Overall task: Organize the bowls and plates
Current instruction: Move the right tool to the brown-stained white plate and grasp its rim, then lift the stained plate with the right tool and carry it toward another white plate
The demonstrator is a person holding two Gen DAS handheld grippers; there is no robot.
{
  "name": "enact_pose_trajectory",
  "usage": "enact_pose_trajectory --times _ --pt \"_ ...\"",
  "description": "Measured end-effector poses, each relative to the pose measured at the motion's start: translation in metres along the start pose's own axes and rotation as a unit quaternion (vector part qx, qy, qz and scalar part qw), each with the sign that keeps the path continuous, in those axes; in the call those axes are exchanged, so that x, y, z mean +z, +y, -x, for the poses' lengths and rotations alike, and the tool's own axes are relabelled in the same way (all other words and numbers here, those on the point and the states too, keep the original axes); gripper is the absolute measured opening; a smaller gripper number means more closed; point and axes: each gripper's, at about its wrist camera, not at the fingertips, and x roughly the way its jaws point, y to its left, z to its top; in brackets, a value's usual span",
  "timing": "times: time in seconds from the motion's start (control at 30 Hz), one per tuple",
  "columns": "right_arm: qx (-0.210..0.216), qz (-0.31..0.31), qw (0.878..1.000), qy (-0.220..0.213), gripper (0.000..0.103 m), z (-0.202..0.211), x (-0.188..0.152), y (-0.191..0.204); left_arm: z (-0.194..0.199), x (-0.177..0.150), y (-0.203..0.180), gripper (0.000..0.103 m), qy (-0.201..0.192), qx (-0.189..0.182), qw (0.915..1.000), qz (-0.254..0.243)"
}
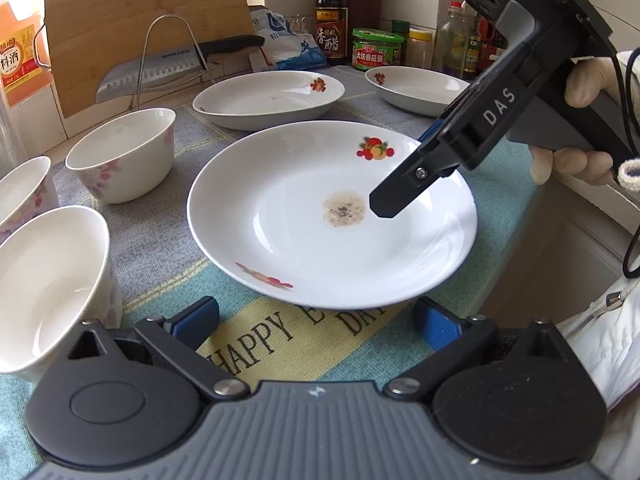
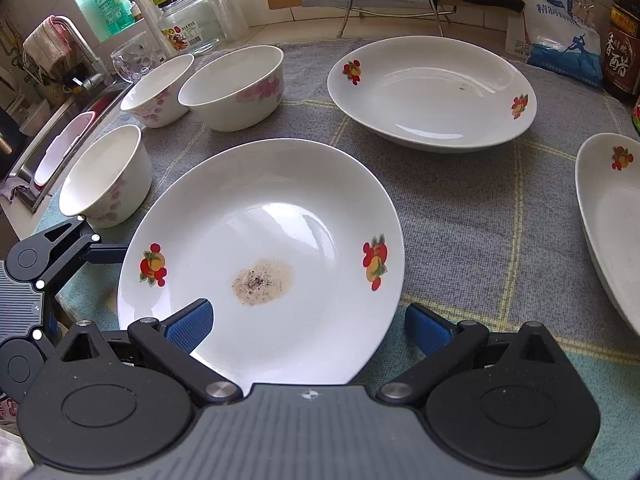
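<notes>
My right tool gapes over the soiled plate near the bench's front edge; left tool open, just short.

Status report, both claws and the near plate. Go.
Left claw open, at near plate edge. Right claw open over its rim, nothing gripped. Plate has a dirty spot. Bowls close on left.

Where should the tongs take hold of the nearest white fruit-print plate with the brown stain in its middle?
Probably the raised rim of the stained white fruit-print plate. It lies flat on the cloth, so only the thin edge can be pinched. The open right tongs already straddle the near rim; come in low from that side.
</notes>
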Motion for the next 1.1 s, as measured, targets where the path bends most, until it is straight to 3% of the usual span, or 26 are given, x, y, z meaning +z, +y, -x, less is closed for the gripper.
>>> enact_pose_trajectory --times 0.33,0.7,1.1 --pt "0.054 0.012 0.998 0.009 0.103 -0.005 0.016 -0.011 -0.003 0.001 0.0 0.102 -0.01 -0.015 0.9997 -0.016" --pt "0.074 0.033 0.997 0.016 0.103 -0.008 0.023 -0.014 -0.004 0.001 0.003 0.1 -0.024 -0.045 0.997 -0.058" --pt "0.099 0.038 0.994 0.024 0.103 -0.012 0.036 -0.019 -0.005 0.004 0.004 0.099 -0.015 -0.053 0.9966 -0.06"
